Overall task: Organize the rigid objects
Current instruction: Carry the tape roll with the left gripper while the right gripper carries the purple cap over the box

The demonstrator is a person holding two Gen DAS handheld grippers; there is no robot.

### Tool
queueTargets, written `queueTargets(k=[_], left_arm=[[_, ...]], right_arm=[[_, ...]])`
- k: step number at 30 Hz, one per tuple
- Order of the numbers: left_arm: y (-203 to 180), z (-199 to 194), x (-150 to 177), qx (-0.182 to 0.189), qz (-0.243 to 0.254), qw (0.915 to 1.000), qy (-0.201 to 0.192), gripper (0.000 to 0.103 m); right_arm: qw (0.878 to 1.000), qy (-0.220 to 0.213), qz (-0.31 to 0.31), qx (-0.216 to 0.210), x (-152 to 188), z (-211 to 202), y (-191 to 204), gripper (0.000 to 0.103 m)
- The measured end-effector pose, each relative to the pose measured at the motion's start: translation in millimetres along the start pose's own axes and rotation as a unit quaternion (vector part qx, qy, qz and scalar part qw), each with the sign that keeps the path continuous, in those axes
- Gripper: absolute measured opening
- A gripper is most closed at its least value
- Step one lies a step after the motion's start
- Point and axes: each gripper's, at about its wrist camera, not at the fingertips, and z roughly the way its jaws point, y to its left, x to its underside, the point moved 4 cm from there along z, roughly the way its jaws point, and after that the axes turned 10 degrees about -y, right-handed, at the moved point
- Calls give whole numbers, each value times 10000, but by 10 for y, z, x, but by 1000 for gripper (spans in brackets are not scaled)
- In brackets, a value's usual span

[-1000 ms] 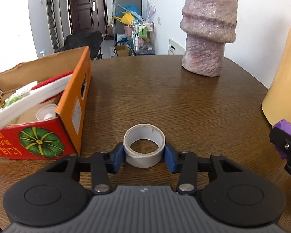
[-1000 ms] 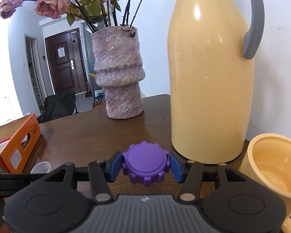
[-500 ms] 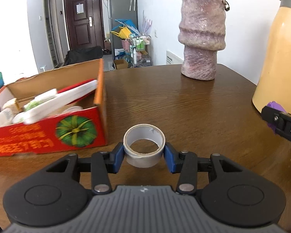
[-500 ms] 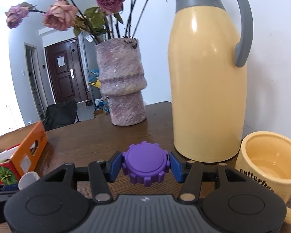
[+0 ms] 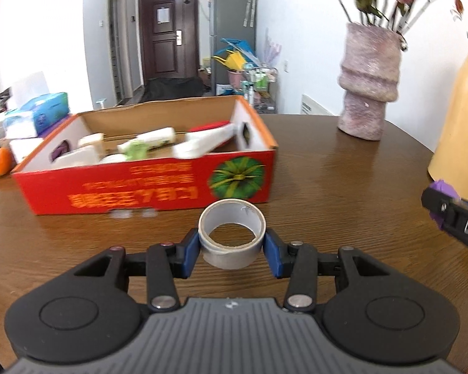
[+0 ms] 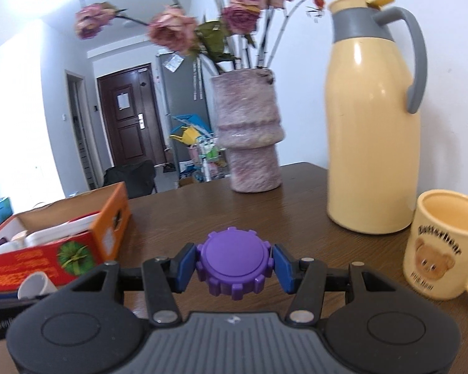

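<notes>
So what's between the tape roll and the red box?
Only bare wooden table between the tape roll and the red box, seen from the left wrist.

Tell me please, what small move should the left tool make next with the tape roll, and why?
Probably carry it forward and a little to the left, up over the near wall of the red box. The left tool is shut on the tape roll, and the box stands open just ahead, already holding other items. The right tool grips a purple cap and can follow.

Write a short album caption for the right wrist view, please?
Right gripper clasps a purple gear-edged cap above the wooden table, facing a yellow thermos.
</notes>
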Motion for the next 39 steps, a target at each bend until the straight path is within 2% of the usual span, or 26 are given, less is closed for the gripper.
queueTargets(k=[11,21,28,39], left_arm=[[682,-338,-22,-259,-322,9989,-215,44],[1206,-457,-192,-494,-604,9957,-492,44],[1497,-407,-347,-605,-778,9934,-581,44],[1720,-269,-592,-671,-837,9911,-792,44]], right_arm=[[9994,-163,-132,-263,139,-354,653,52],[9981,-247,-249,-513,222,-476,1313,52],[9971,-366,-233,-624,190,-426,1654,52],[9959,-507,-72,-742,94,-173,2048,52]])
